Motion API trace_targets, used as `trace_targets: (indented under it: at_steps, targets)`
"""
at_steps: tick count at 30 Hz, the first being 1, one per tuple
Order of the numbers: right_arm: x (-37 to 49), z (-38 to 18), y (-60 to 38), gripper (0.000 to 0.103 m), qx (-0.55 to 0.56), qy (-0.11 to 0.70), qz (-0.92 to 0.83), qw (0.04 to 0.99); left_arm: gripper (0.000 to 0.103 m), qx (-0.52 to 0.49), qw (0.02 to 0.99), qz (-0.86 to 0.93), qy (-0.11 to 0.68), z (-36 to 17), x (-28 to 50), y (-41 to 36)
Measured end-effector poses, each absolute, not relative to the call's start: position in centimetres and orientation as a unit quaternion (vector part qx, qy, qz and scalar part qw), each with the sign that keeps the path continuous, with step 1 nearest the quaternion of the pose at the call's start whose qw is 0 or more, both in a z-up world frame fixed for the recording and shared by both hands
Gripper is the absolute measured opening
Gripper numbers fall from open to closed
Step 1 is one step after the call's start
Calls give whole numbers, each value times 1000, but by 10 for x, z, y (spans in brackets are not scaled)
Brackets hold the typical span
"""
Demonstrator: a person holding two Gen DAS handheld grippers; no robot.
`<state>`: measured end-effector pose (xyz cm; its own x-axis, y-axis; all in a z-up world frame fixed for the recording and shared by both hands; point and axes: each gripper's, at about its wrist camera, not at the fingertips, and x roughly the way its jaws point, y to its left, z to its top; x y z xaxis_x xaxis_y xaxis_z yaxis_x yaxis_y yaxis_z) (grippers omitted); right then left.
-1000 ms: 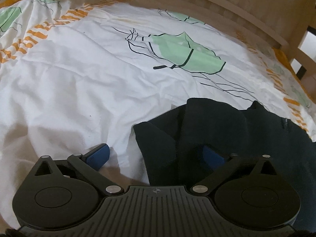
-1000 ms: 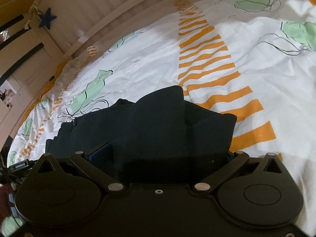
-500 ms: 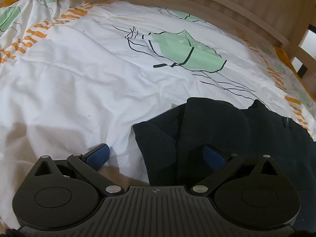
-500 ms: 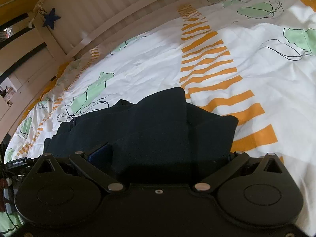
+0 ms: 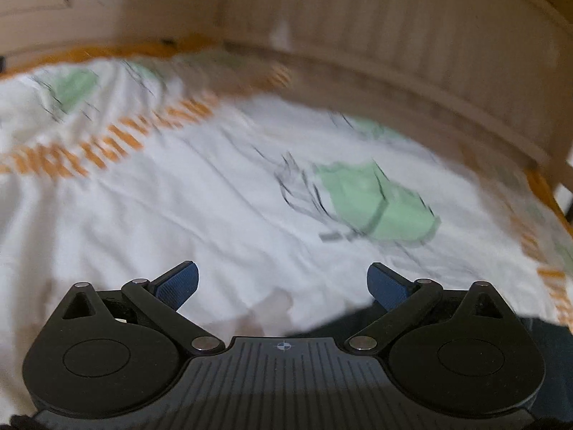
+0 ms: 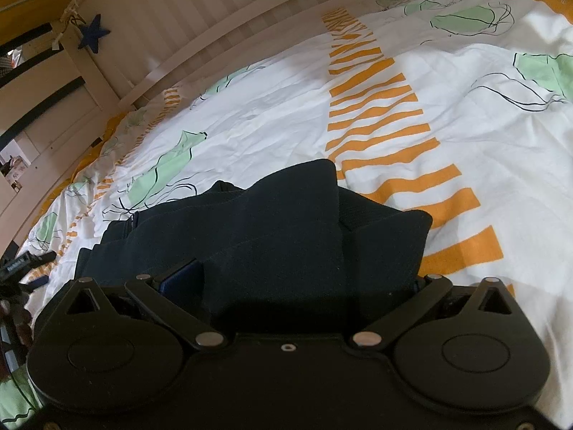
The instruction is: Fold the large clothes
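Observation:
A dark navy garment (image 6: 286, 229) lies folded into a thick stack on the white patterned bedspread (image 6: 465, 107). My right gripper (image 6: 301, 276) is open and low over it; the fabric fills the gap between the fingers, one blue pad (image 6: 182, 279) shows at the left and the other is hidden by cloth. In the blurred left wrist view my left gripper (image 5: 283, 279) is open over bare bedspread (image 5: 215, 197) with nothing between its blue pads. Only a dark edge of the garment (image 5: 551, 344) shows at the lower right.
A slatted pale wooden bed rail (image 5: 394, 53) runs along the far side of the bed, also seen as the rail (image 6: 215, 18) in the right wrist view, with a blue star (image 6: 94, 32) hanging on a post. A dark device (image 6: 21, 265) sits at the bed's left edge.
My left gripper has pulled back and tilted up off the garment, which now lies almost out of its view; the picture is motion-blurred. The right gripper has hardly moved.

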<state>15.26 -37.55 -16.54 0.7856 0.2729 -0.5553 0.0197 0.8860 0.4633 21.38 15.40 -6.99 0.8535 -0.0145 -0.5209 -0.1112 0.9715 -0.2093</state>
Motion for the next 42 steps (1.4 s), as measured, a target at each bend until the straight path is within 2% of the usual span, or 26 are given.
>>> trace_targets:
  at_steps: [4,14,22,23,24,28,30,33,42]
  targets:
    - [153,-165,-375,103,228,320,69,917,102,-117,959,53,253,-62,208,155]
    - [158,-165,-377,103,223,325,67,917,101,-58,960,30,271,-48,178,123]
    - [156,-164,-375,103,218,327,64,917,101,-101,961,-35,255,-37,136,78]
    - [156,-164,-375,103,218,327,63,917,96,-104,959,-47,259,-39,133,71]
    - [156,-164,-375,103,218,327,63,917,82,-103,958,-59,262,-41,130,63]
    - [156,-164,-375,103,218,327,63,917,61,-92,954,-95,268,-50,121,26]
    - [157,-164,-375,103,217,328,63,917,47,-83,953,-100,274,-55,120,11]
    - [157,-164,-375,103,216,329,62,917,34,-77,950,-103,284,-64,122,-8]
    - [157,-164,-374,103,216,329,62,917,32,-61,942,-93,316,-103,128,-28]
